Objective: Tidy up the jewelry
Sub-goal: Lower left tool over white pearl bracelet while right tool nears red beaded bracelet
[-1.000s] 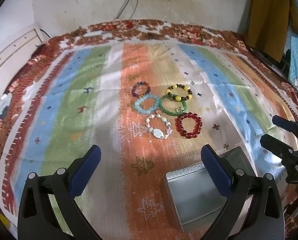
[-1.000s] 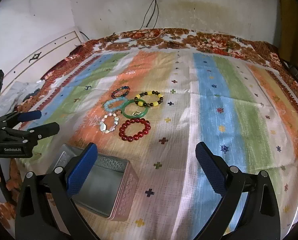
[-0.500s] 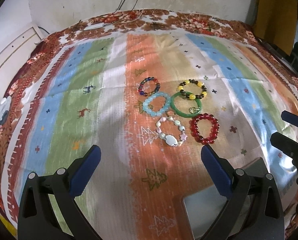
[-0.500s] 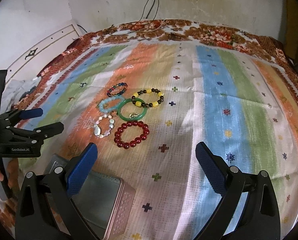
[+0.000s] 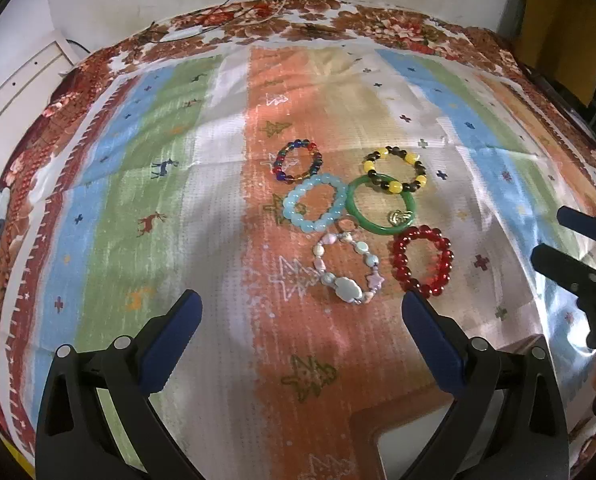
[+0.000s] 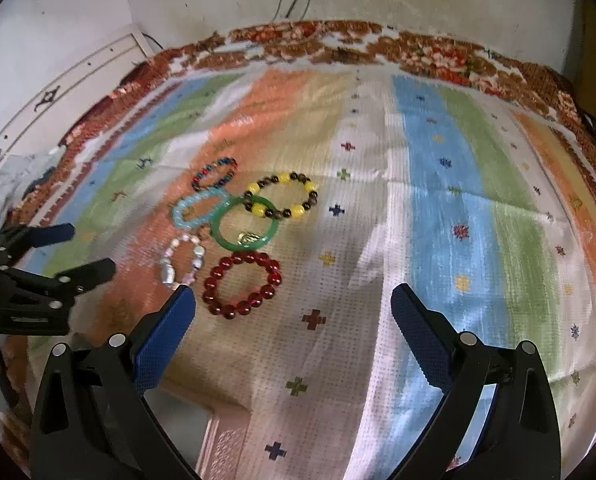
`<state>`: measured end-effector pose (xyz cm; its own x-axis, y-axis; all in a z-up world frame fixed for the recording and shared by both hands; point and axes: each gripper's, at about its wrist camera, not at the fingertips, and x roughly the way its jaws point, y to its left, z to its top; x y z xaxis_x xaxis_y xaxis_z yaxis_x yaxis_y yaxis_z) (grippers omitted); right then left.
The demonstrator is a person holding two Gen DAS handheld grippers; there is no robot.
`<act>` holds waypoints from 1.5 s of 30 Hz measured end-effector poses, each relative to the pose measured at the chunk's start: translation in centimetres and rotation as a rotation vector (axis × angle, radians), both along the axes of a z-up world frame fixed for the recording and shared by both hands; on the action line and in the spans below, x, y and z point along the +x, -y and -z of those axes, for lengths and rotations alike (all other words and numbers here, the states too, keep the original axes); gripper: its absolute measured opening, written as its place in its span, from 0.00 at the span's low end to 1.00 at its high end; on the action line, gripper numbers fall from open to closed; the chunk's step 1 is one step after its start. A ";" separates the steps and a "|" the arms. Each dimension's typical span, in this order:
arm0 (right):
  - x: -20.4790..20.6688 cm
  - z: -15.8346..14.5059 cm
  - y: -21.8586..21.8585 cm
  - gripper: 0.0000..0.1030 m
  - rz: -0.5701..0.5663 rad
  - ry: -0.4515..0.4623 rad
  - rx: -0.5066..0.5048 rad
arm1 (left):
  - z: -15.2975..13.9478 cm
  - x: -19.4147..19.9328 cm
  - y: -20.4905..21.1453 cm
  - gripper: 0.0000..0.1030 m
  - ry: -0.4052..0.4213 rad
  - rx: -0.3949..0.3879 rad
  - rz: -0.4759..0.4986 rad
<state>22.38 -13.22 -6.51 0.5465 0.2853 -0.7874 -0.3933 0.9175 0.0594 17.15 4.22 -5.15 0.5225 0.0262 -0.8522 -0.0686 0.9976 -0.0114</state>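
Several bracelets lie clustered on the striped cloth: a multicoloured bead one [image 5: 298,160], a yellow-and-dark bead one [image 5: 394,169], a light blue one [image 5: 315,203], a green bangle [image 5: 380,209] with a gold charm, a pearl-and-stone one [image 5: 348,268] and a red bead one [image 5: 422,261]. My left gripper [image 5: 300,320] is open and empty just short of the pearl one. My right gripper [image 6: 293,312] is open and empty, over the near side of the red bead bracelet [image 6: 241,282]. A metal tin [image 6: 201,436] sits at the near edge below both grippers, mostly hidden.
The striped cloth [image 5: 157,208] covers a bed with a floral border [image 5: 338,20] against a white wall. The right gripper shows at the right edge of the left wrist view [image 5: 578,256]; the left gripper shows at the left edge of the right wrist view [image 6: 45,268].
Both grippers have moved forward toward the bracelets, which now look larger and closer. The tin has slid down to the bottom edge of both views. Both stay open.
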 end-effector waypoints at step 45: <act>7.2 7.3 -3.6 0.96 0.006 -0.281 -0.113 | 6.7 7.8 -1.8 0.86 -0.259 -0.055 -0.041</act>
<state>29.56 -9.60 -13.84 0.3043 0.1845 -0.9346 -0.3701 0.9269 0.0625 24.92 6.06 -11.88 0.2865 -0.0074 -0.9581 -0.1162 0.9923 -0.0425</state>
